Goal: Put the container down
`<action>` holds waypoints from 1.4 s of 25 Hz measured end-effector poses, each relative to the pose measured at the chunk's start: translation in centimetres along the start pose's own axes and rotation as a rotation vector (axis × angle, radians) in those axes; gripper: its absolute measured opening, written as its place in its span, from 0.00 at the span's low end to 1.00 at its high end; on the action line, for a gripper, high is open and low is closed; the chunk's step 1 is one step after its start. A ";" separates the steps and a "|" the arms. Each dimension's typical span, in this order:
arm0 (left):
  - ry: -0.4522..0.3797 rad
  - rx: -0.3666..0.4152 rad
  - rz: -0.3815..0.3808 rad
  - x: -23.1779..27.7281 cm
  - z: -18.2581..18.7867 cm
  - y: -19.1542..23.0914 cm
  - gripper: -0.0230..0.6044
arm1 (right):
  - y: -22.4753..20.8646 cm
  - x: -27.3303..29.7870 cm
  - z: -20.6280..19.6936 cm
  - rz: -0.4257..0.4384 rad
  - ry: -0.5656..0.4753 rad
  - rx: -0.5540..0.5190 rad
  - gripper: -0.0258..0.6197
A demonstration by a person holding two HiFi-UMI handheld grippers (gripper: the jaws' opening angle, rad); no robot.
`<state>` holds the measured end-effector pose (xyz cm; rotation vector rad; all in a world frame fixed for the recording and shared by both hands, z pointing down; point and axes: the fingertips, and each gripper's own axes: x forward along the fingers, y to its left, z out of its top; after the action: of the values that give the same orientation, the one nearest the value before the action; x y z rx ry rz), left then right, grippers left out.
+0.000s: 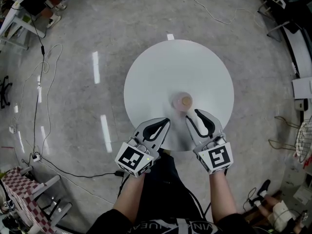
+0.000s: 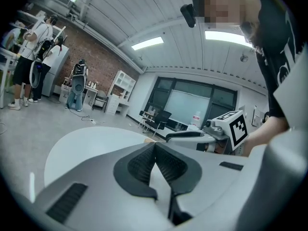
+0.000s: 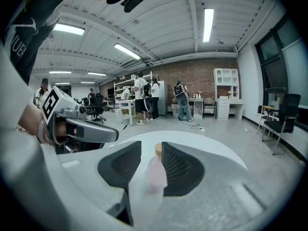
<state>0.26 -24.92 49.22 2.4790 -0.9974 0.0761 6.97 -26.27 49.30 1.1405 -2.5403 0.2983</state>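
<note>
A small pale pink container (image 1: 185, 101) with a tan cap stands upright on the round white table (image 1: 161, 67), near its front. My right gripper (image 1: 192, 115) hovers just short of it, open and holding nothing. In the right gripper view the container (image 3: 156, 174) shows through the gap between the jaws, beyond the right gripper (image 3: 151, 144), free of the pads. My left gripper (image 1: 167, 121) is at the table's front edge, left of the container, shut and empty. In the left gripper view the left gripper (image 2: 155, 144) has its pads meeting at the tips; the container is hidden there.
The table stands on a grey floor with cables (image 1: 44, 82) trailing at the left and far side. A checked-cloth stand (image 1: 22, 189) is at the lower left. People (image 3: 144, 97) stand by desks and white shelves (image 3: 225, 93) at the far brick wall; an office chair (image 3: 279, 121) is at the right.
</note>
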 end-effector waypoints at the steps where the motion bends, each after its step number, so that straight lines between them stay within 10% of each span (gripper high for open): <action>1: -0.003 0.002 -0.001 -0.1 0.2 -0.1 0.06 | 0.2 -0.1 0.3 0.001 -0.006 0.000 0.24; 11: -0.025 -0.004 -0.015 -1.3 1.2 -2.3 0.06 | 0.9 -2.5 1.4 -0.013 -0.009 0.067 0.05; 35: -0.060 0.049 -0.025 -3.8 6.0 -4.7 0.06 | 3.5 -5.9 6.5 0.014 -0.073 0.076 0.05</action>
<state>-0.10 -22.16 41.18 2.5513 -0.9996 0.0179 6.59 -22.05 40.79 1.1827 -2.6214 0.3655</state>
